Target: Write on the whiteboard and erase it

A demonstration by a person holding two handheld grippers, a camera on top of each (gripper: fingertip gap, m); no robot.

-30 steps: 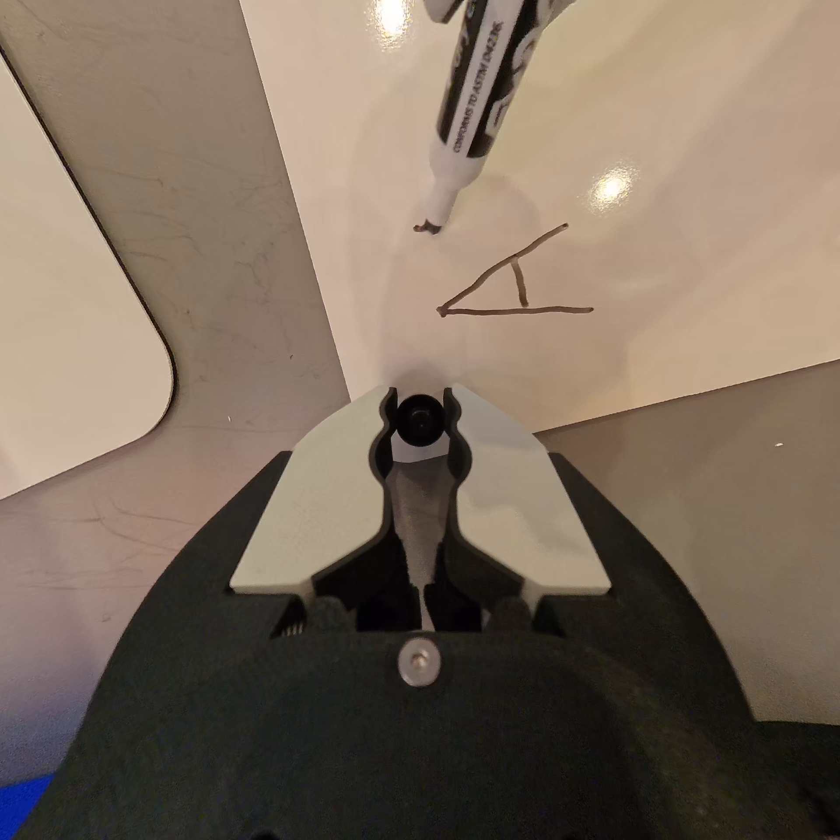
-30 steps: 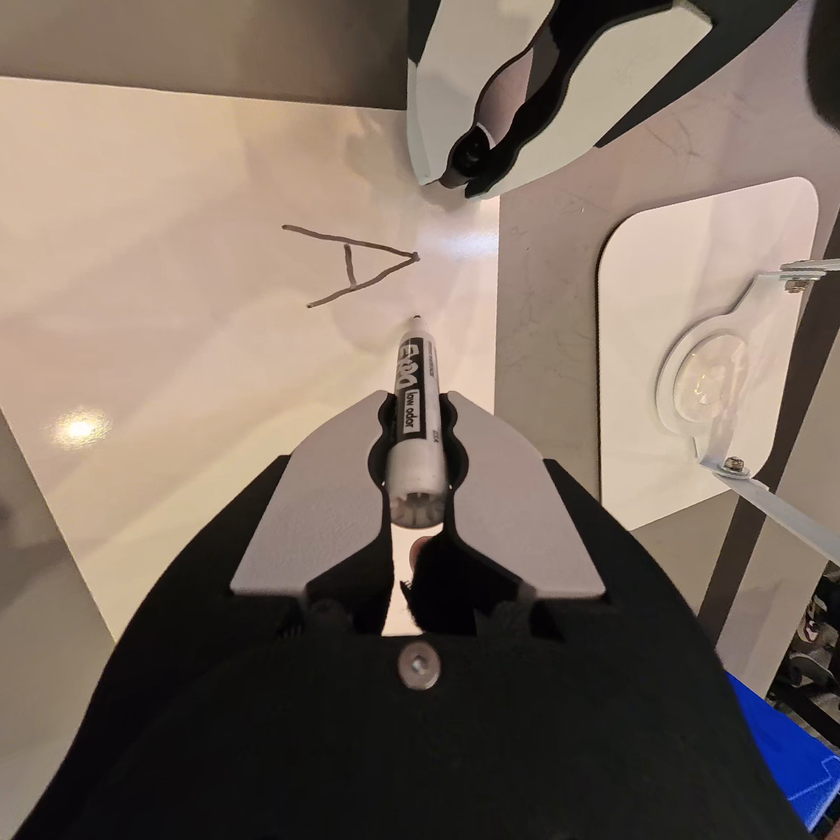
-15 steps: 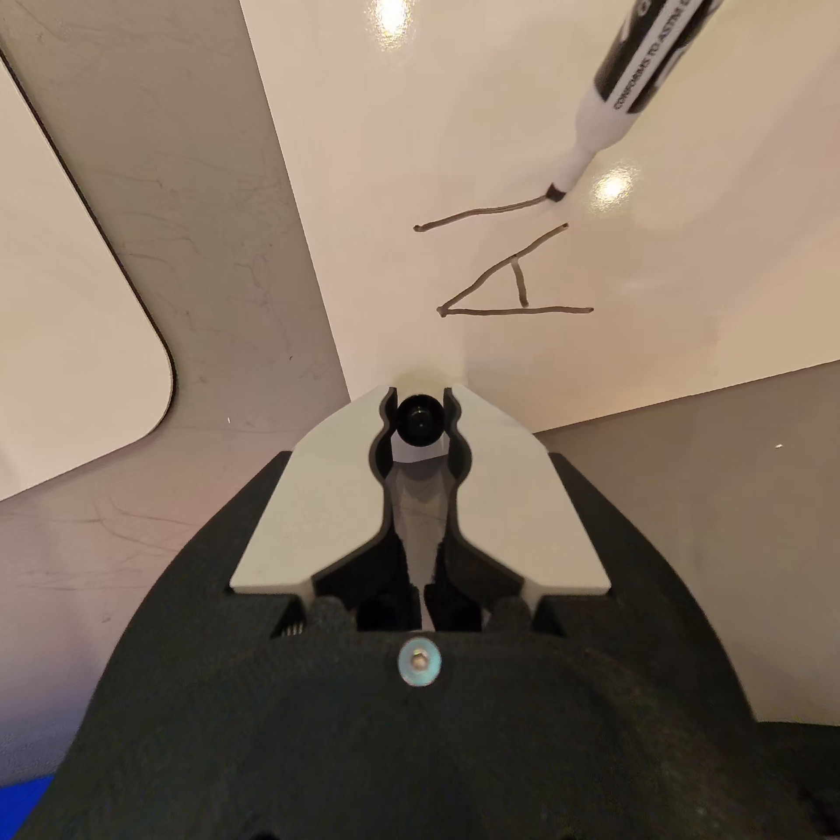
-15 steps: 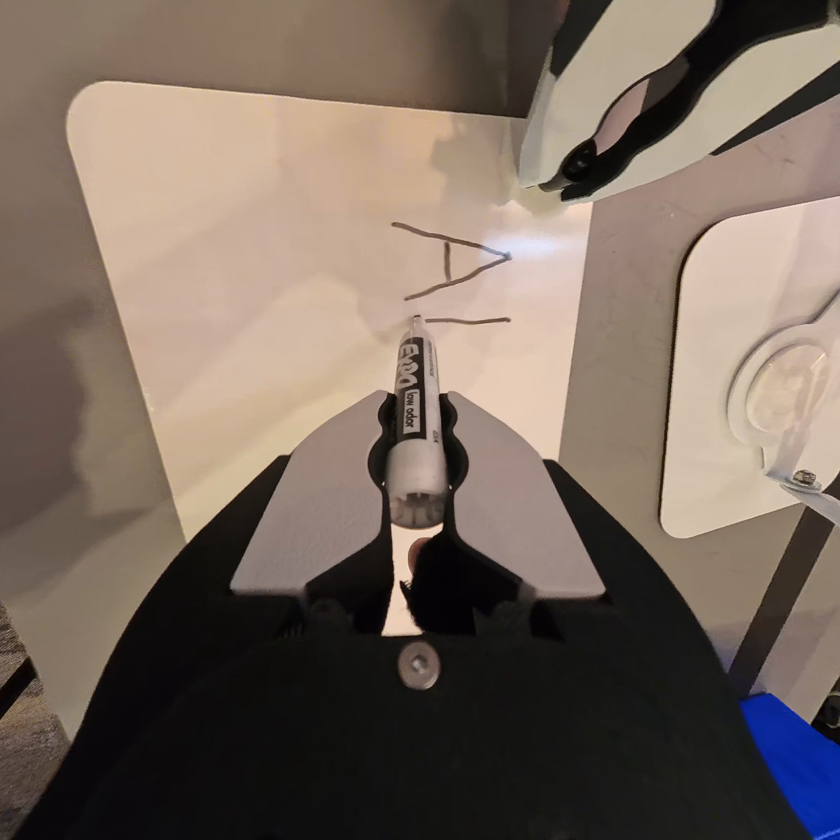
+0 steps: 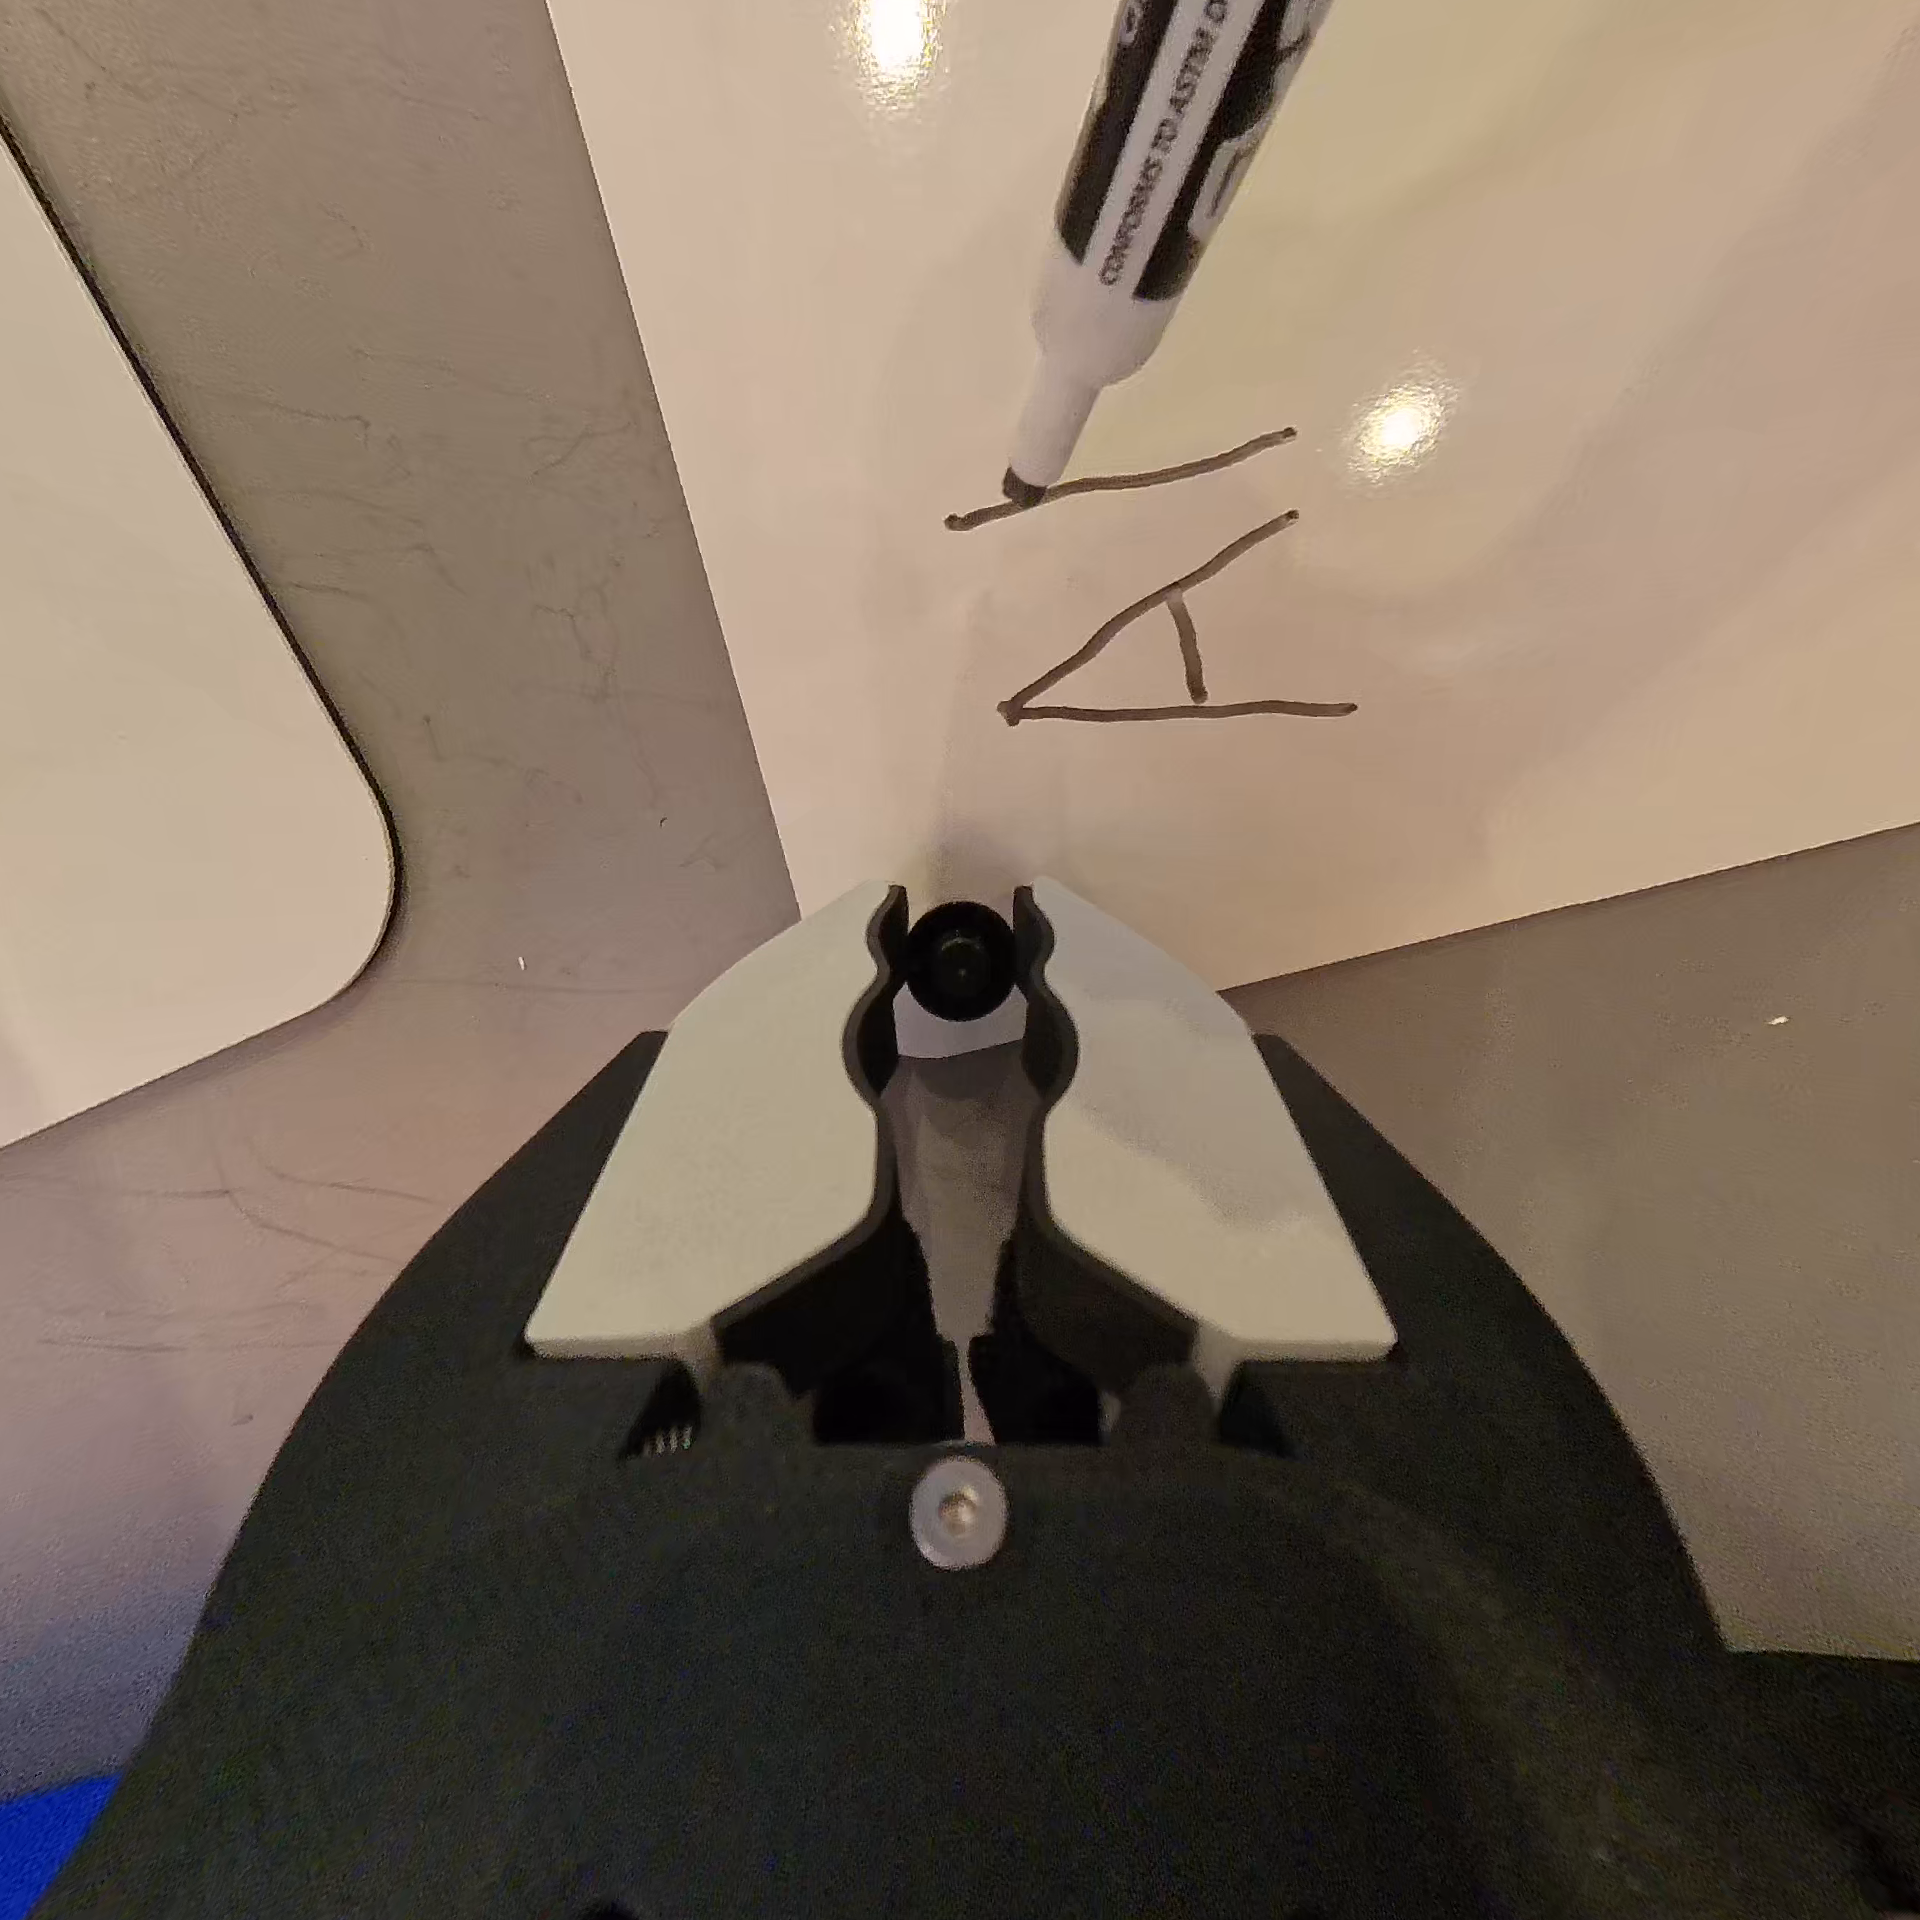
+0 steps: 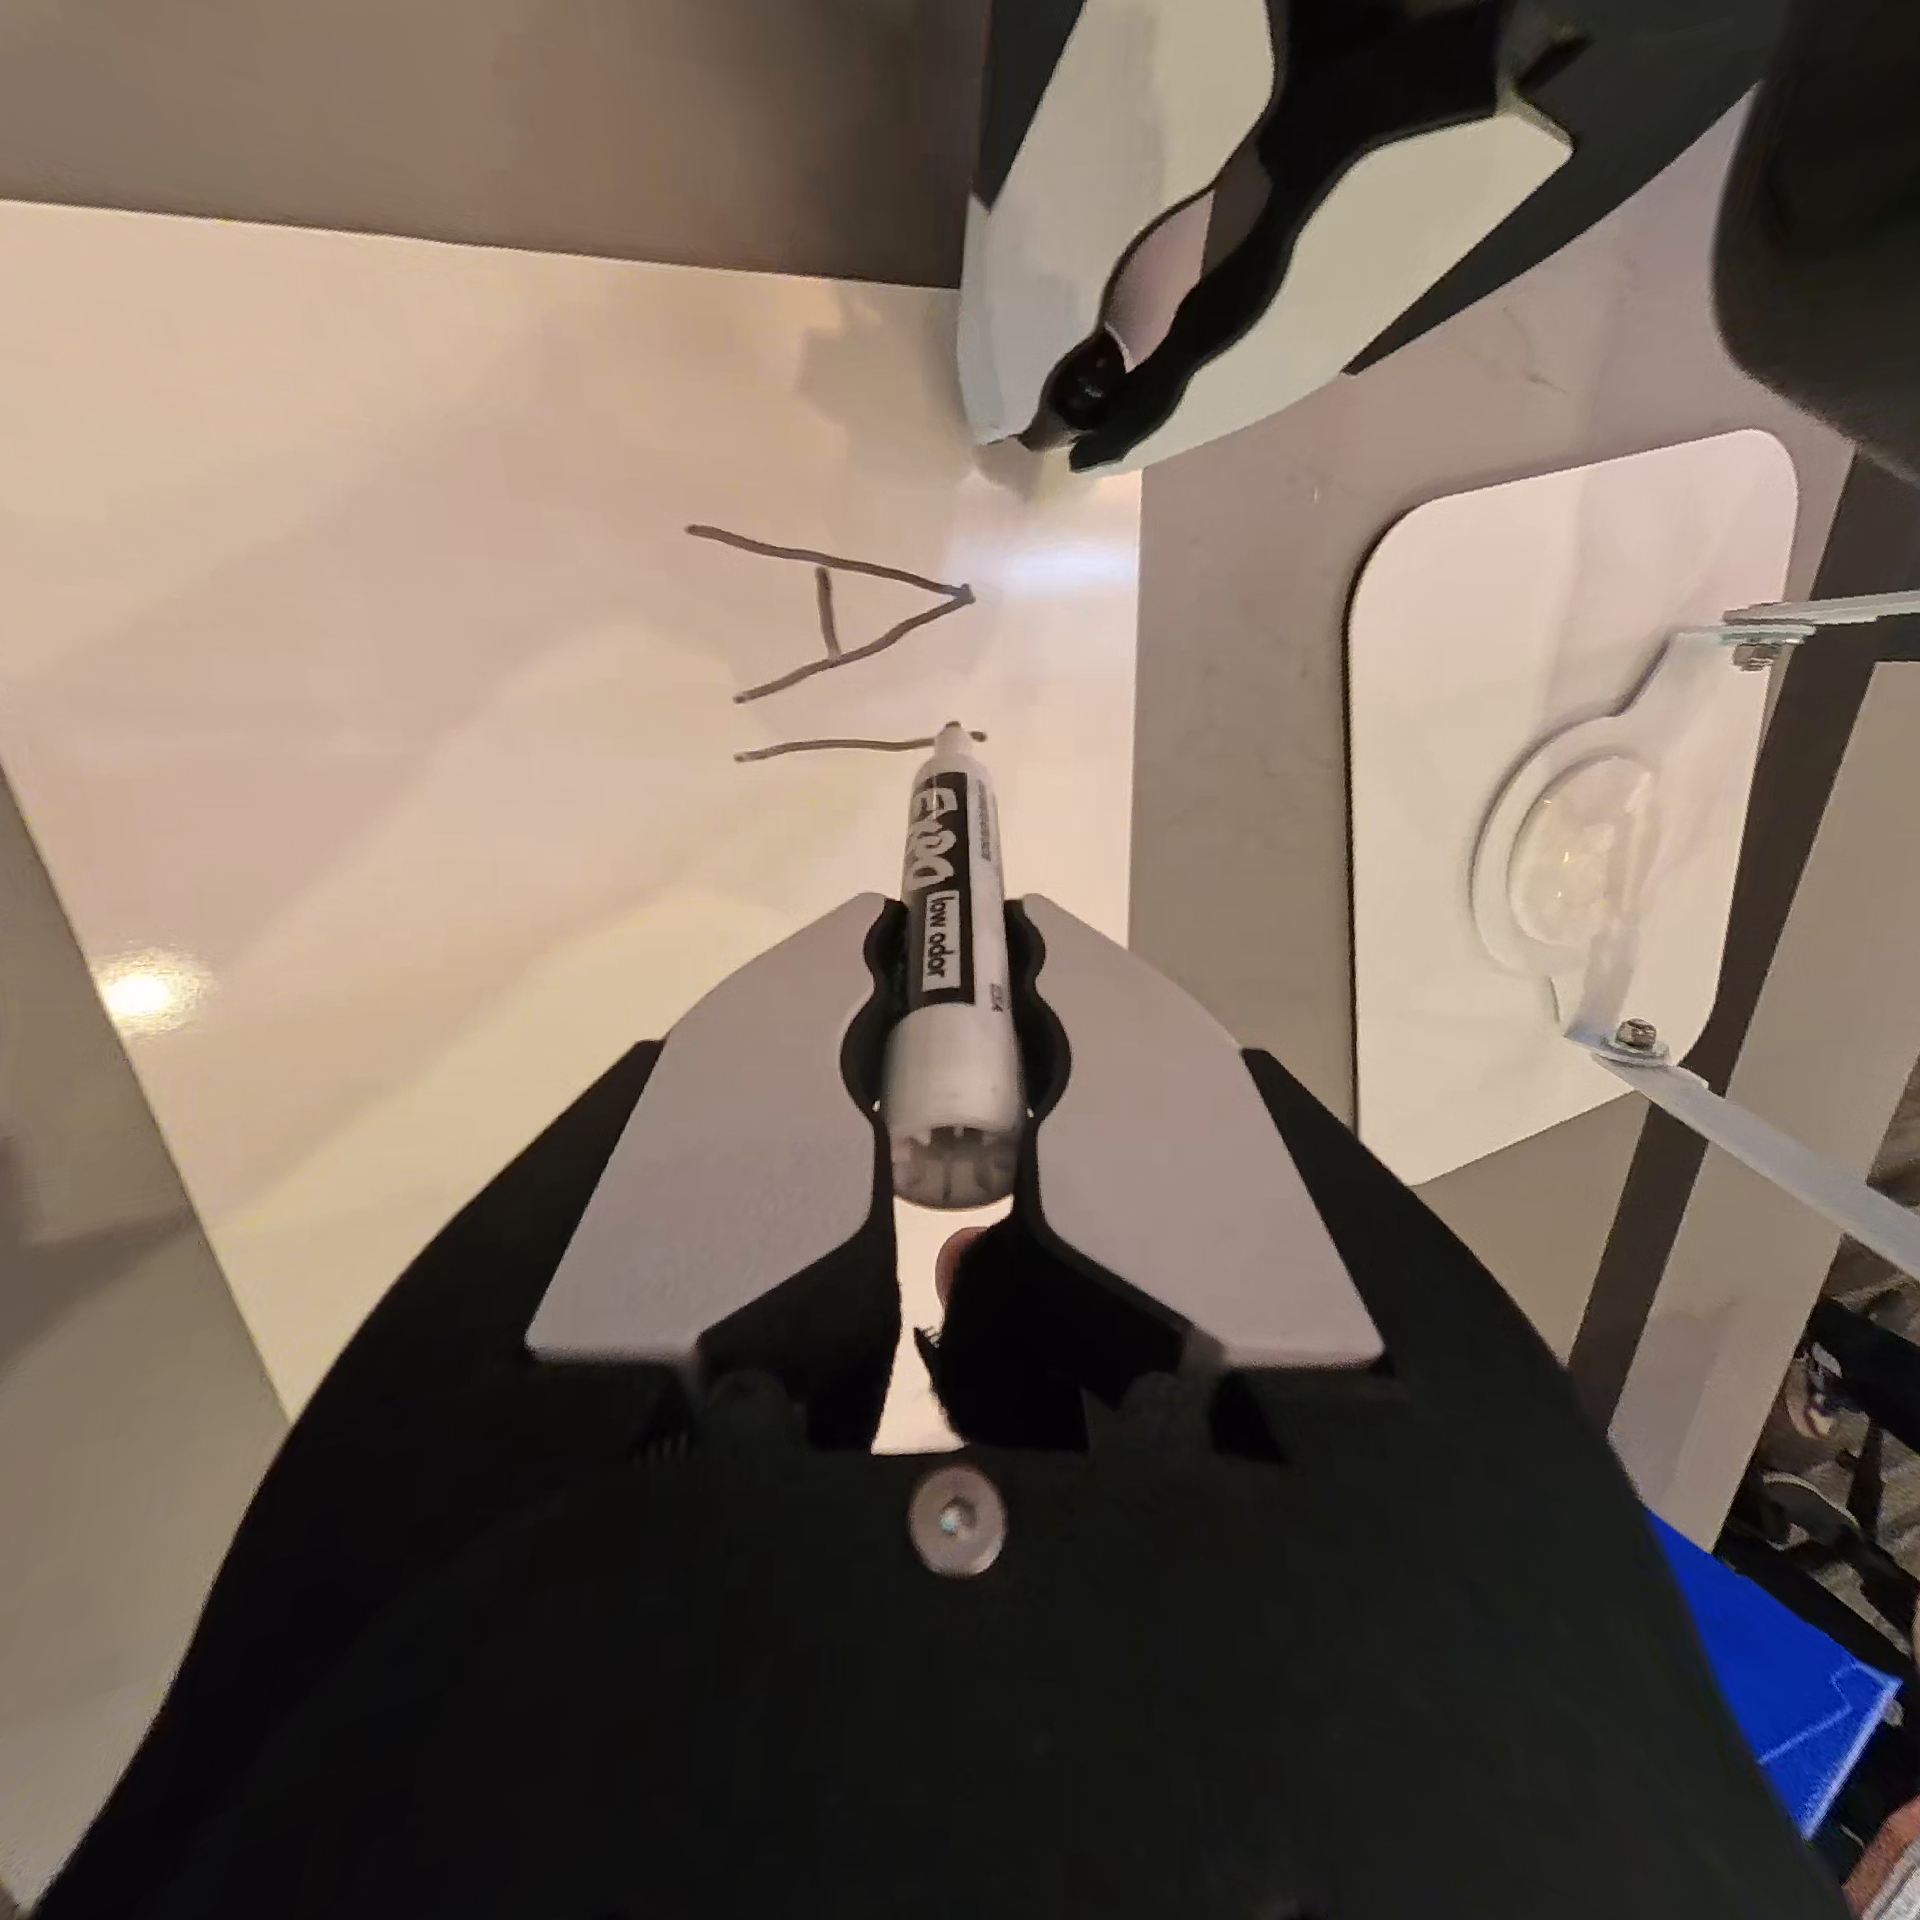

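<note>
A white whiteboard [image 5: 1507,260] lies flat on a grey surface. It bears a hand-drawn three-stroke mark [image 5: 1164,665] and a single line [image 5: 1132,480] beside it. My right gripper [image 6: 951,920] is shut on a black-and-white marker [image 6: 948,997]. The marker's tip [image 6: 951,736] touches the board on that line, near one end. The marker also shows in the left wrist view [image 5: 1164,187]. My left gripper [image 5: 958,914] is shut on the marker's black cap [image 5: 958,961] and rests at the board's corner. It also shows in the right wrist view [image 6: 1081,405].
A second white panel with rounded corners [image 6: 1455,675] lies beside the board, across a grey strip [image 5: 468,416]. On it sits a clear suction mount with metal arms [image 6: 1579,862]. A blue object [image 6: 1787,1704] shows at the lower right. Between my left fingertips and the hand-drawn three-stroke mark [image 5: 1164,665] there is roughly 5 cm.
The marker drew a new line beside the three-stroke mark, moving away from the left gripper's side. Its tip has now come back to near the line's starting end. The left gripper stayed still.
</note>
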